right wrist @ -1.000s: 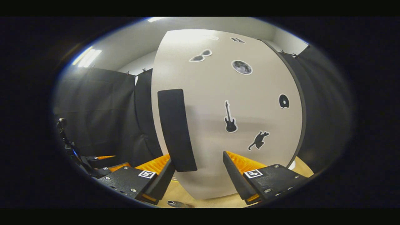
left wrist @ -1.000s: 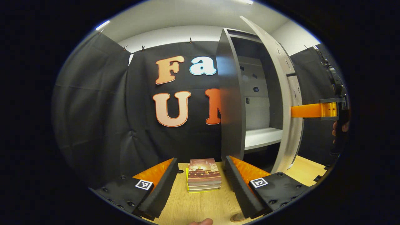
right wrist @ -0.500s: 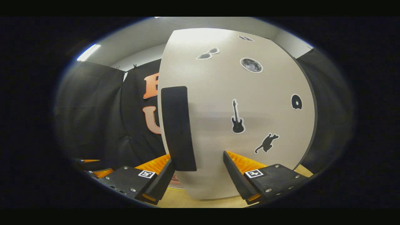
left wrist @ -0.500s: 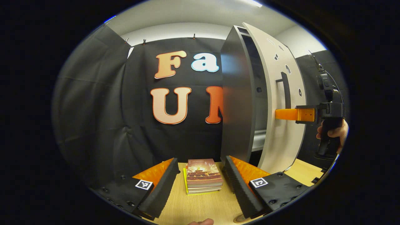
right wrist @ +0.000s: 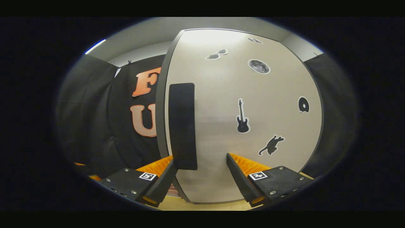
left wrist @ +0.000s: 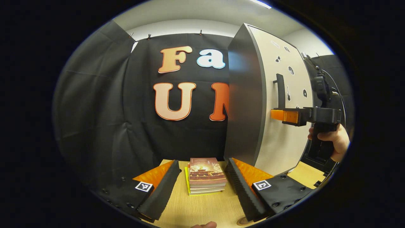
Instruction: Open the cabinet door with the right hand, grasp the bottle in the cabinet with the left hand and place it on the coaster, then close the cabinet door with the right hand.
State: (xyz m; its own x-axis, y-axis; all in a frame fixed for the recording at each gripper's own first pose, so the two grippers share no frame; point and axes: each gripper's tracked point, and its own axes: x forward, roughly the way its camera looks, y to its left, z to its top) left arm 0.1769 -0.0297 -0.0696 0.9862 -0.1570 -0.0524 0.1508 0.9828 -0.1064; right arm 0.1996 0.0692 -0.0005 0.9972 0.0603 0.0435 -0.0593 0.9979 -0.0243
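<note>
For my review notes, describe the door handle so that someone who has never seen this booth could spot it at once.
Find the tall cabinet standing on the wooden table against the black cloth wall; its pale door carries small dark stickers. The handle is the long, upright black bar near the door's left edge in the right gripper view. Unlike the flat stickers, it is far bigger, plain, and stands out from the door.

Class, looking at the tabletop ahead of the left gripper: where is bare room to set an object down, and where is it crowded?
Bare wood lies on the table between the left gripper fingers, nearer than the stack of books. Crowded: books and cabinet beyond.
</note>
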